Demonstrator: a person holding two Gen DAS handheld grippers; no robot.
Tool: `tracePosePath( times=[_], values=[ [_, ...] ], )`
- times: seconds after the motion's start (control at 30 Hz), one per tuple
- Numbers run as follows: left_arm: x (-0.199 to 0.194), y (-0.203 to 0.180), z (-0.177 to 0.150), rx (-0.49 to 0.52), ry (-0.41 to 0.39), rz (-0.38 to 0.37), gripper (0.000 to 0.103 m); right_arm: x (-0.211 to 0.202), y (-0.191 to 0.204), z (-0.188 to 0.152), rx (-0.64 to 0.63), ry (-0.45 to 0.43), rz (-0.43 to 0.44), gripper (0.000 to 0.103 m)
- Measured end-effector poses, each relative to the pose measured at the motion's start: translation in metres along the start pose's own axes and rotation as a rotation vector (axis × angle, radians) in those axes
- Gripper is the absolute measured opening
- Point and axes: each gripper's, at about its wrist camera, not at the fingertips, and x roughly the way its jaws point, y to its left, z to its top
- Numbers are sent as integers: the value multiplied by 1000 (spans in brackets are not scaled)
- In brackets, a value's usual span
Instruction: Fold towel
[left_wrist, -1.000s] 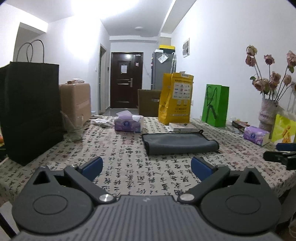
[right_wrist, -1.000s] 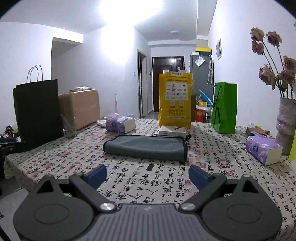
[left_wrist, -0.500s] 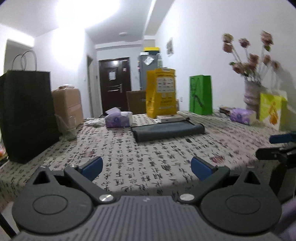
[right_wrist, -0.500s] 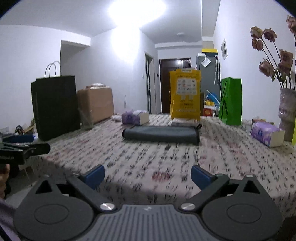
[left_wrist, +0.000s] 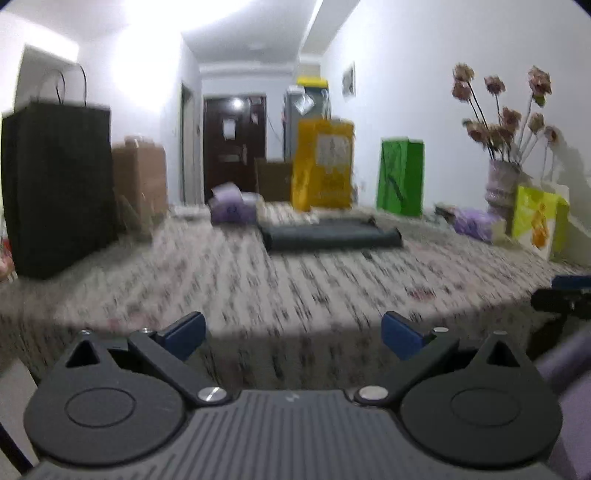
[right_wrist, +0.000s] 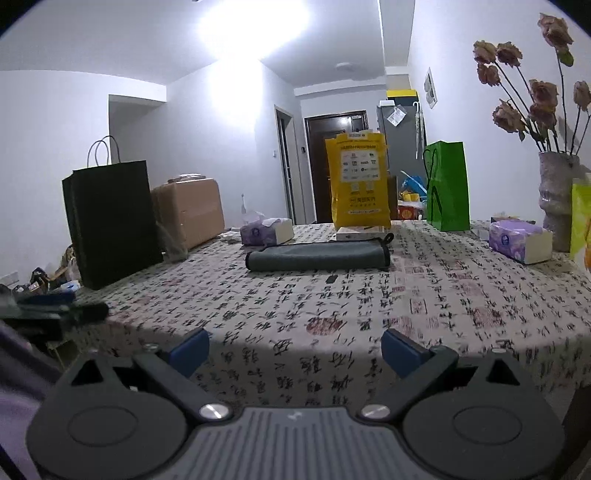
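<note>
Both grippers are held at the near edge of the table (right_wrist: 461, 295), jaws spread wide, nothing between the blue pads. Left gripper (left_wrist: 291, 334) and right gripper (right_wrist: 295, 349) are seen from their own wrist cameras, fingertips over the tablecloth's front drop. Each one is also caught by the other camera: the right gripper's tip is visible at the right edge of the left view, the left gripper's tip at the left edge of the right view.

Towel (right_wrist: 317, 254) is found folded into a long grey bundle, lying flat mid-table, well apart from both grippers. In the left view the towel (left_wrist: 332, 236) is blurred but the same long shape is readable.

A flat box (right_wrist: 360, 232) is seen just behind the towel, and a yellow bag (right_wrist: 357, 184) stands upright behind that. A green bag (right_wrist: 447, 184) is set to the right of the yellow one. A purple tissue pack (right_wrist: 266, 230) lies behind the towel's left end; a second tissue pack (right_wrist: 519, 240) is placed near the vase (right_wrist: 556, 199) of dried roses at the right. A black paper bag (right_wrist: 110, 221) stands at the left side of the table, a brown suitcase (right_wrist: 190, 210) behind it.

The left view is motion-smeared; cloth detail there cannot be resolved.
</note>
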Motion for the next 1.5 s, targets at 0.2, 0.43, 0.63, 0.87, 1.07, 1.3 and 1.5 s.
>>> tracePosePath(
  times=[0.2,0.43,0.63,0.87,1.07,1.3,1.5],
  values=[
    [0,-2,-1,4,-10,-15,103,-5,3,-3,-13,-4,-2,101],
    [-1,-4,-1,4,-18,-10,103,-4,4,-4,-16,-6,3,101],
    [-2,-5,-2,6,-23,-12,103,-4,6,-4,-18,-8,4,101],
    [-2,-6,-1,8,-22,-15,103,-2,6,-5,-14,-3,11,101],
    [-3,-7,0,13,-32,-13,103,-1,7,-6,-11,-2,14,101],
    [-2,-8,-1,15,-31,-18,103,-1,5,-6,-9,-1,15,101],
    [-3,-7,-1,18,-32,-23,103,-1,6,-6,-9,-1,16,101]
  ],
)
